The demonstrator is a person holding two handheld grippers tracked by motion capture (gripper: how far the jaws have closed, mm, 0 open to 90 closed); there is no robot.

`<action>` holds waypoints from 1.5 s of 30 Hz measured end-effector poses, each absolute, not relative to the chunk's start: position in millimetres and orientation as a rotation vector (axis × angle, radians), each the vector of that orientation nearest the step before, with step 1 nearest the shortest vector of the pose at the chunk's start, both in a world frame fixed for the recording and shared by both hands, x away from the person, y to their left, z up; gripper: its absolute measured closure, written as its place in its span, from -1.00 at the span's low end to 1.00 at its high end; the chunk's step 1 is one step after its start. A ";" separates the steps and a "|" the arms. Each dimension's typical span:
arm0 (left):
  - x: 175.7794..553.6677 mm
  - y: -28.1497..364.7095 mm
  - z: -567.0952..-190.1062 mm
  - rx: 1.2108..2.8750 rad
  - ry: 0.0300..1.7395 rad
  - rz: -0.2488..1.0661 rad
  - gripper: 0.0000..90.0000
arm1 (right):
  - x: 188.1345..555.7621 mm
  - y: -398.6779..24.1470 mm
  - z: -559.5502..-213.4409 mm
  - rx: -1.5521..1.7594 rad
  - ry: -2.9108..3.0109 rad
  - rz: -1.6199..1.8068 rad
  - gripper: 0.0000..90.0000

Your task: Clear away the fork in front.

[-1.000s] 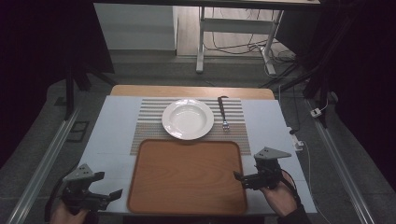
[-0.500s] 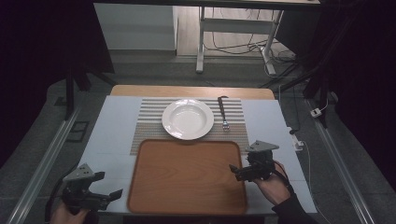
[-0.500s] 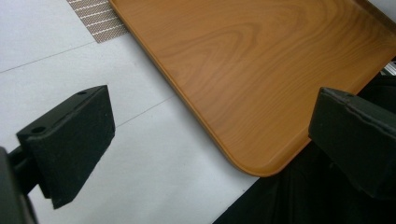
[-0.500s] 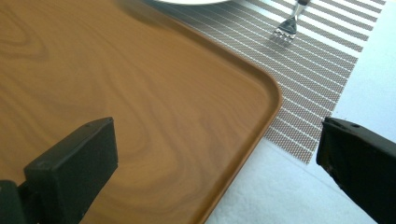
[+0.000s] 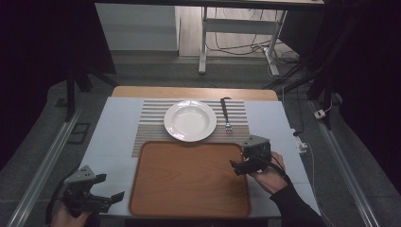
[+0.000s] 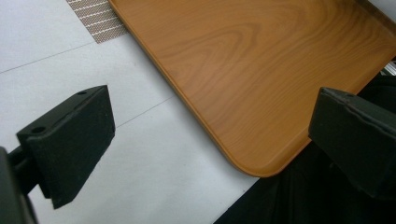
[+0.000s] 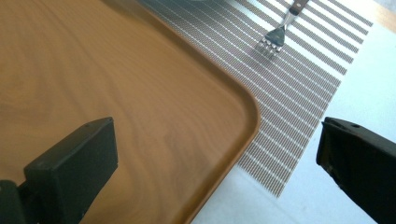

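Your right gripper (image 5: 240, 166) hangs over the right edge of the wooden tray (image 5: 189, 179), jaws spread wide and empty; in the right gripper view the tray's far right corner sits between them. The fork (image 5: 226, 116) lies beyond on the striped placemat (image 5: 151, 124), right of the white plate (image 5: 190, 120). Your left gripper (image 5: 106, 198), jaws also apart, sits just off the tray's near left corner.

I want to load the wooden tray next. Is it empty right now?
Empty. The tray shows bare wood grain across its whole surface in the high view; the plate and fork lie on the striped mat beyond it.
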State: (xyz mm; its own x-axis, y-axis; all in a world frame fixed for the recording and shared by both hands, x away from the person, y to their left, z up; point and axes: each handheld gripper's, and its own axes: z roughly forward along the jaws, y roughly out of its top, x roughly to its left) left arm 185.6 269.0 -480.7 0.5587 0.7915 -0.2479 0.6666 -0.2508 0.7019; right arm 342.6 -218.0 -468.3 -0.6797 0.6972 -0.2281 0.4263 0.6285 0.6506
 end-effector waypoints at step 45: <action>186.8 269.7 -481.2 1.986 1.173 0.185 -0.98 | 451.3 -172.9 -490.1 0.475 2.356 0.248 -1.00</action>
